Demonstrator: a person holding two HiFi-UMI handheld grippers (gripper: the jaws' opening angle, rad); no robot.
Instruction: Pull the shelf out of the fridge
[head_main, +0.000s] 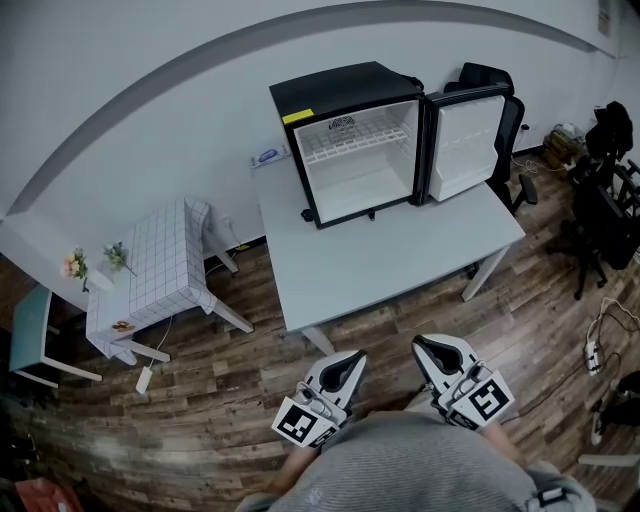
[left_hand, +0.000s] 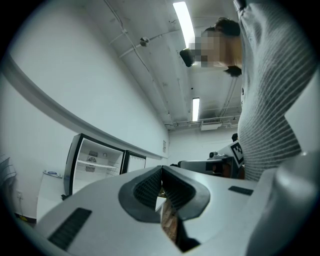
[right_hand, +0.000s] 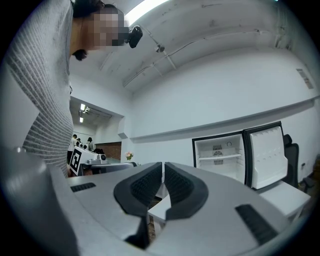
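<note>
At the bottom of the head view, the left gripper (head_main: 350, 362) and the right gripper (head_main: 428, 350) sit side by side just above the person's grey striped top (head_main: 410, 465). Both are clenched with nothing between the jaws. Beyond them lies the wood-plank floor (head_main: 250, 370), then a white table (head_main: 400, 250) at frame centre. At its far end stands the black fridge (head_main: 330, 90), its door (head_main: 465, 145) swung open to the right. The white wire shelf (head_main: 352, 142) sits inside, across the upper part of the compartment, well apart from both grippers.
</note>
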